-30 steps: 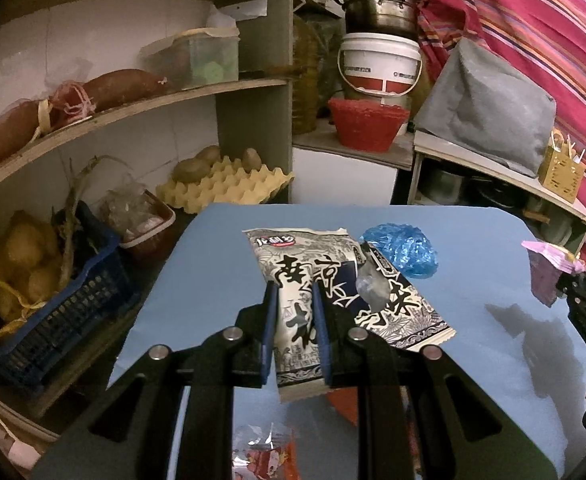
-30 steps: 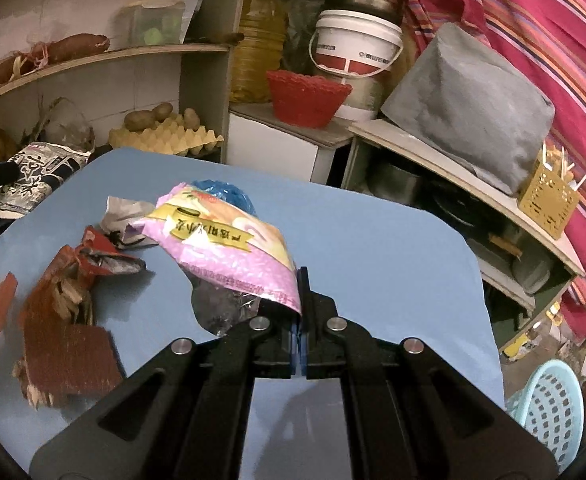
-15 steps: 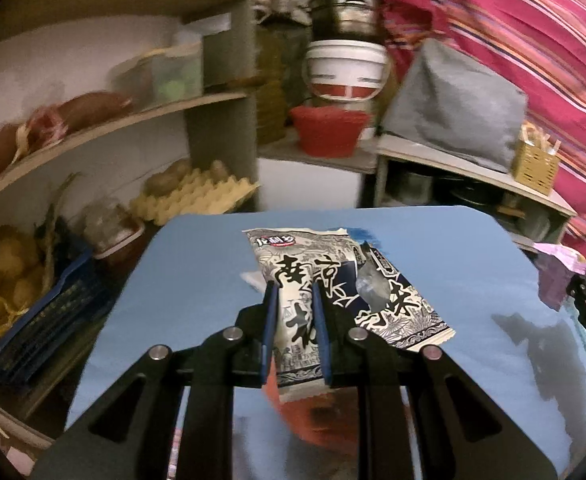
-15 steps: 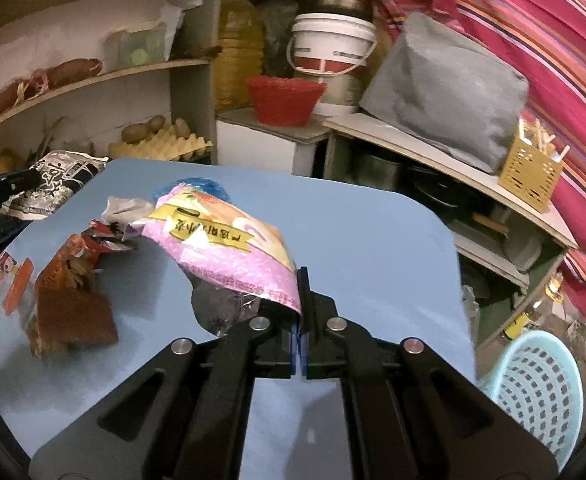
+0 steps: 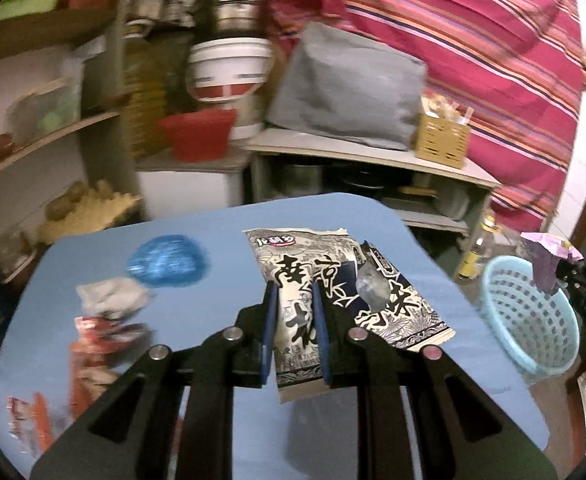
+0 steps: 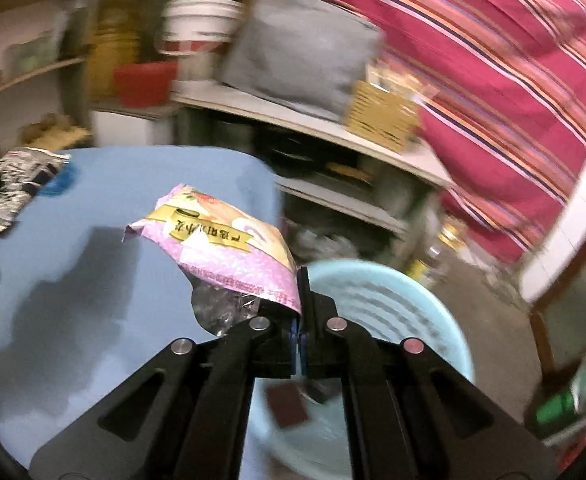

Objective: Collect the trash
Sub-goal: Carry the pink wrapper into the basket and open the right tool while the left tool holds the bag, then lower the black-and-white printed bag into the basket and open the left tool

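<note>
The left gripper (image 5: 295,300) is being kept closed on a black-and-white packet (image 5: 333,280), which is pinched near its lower end between the blue pads. The packet's long axis is being carried forward from the jaws and slightly rightward, its top edge pointing away above the blue table (image 5: 221,220). It is printed with large dark characters and has a torn, crinkled flap on its right side.

The right gripper (image 6: 299,308) is being held fully closed on a corner of a pink wrapper (image 6: 221,248), which is splayed up and to the left of the jaws (a yellow label band runs across it, silvery lining showing underneath). Just ahead and below, a pale blue basket (image 6: 377,300) is being overlapped by the gripper, with a dark scrap inside it. Both views are blurred; the shelves behind are hard to make out.
</note>
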A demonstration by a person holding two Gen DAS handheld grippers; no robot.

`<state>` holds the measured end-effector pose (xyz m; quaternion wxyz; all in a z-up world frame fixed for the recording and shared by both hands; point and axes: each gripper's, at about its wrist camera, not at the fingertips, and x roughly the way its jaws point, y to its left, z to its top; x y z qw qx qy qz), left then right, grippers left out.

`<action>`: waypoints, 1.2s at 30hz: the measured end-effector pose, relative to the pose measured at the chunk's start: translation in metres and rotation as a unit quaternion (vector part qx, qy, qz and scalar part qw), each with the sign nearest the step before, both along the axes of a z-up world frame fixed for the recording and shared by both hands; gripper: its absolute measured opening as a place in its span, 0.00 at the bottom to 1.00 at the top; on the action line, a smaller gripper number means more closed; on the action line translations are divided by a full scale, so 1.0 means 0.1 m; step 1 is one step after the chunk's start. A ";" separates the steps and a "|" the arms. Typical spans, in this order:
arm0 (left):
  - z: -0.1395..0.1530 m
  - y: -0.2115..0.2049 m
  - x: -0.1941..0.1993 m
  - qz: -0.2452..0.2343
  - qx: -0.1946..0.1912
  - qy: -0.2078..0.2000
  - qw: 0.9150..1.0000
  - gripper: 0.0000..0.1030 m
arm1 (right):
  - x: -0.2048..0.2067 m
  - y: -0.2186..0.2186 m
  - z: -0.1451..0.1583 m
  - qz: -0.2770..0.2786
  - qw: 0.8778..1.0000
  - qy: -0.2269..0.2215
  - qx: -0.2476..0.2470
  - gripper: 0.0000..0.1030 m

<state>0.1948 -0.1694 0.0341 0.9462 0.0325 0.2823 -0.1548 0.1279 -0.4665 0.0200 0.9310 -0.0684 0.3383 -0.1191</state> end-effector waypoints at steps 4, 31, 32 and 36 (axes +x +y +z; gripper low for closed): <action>-0.08 -0.42 -0.02 -0.026 -0.002 0.006 1.000 0.18 | -0.09 -0.48 -0.16 -0.039 0.999 0.019 0.023 0.02; -0.38 -1.90 -0.31 -0.121 0.012 0.030 0.992 0.19 | -0.56 -1.29 -0.16 -0.117 0.984 -0.041 0.131 0.92; -0.41 -1.98 -0.32 -0.127 0.013 0.032 0.991 0.19 | -0.59 -1.32 -0.13 -0.121 0.982 -0.048 0.135 0.93; -0.53 -2.28 -0.32 -0.142 0.014 0.051 0.988 0.19 | -0.66 -1.35 -0.09 -0.120 0.980 -0.067 0.144 0.95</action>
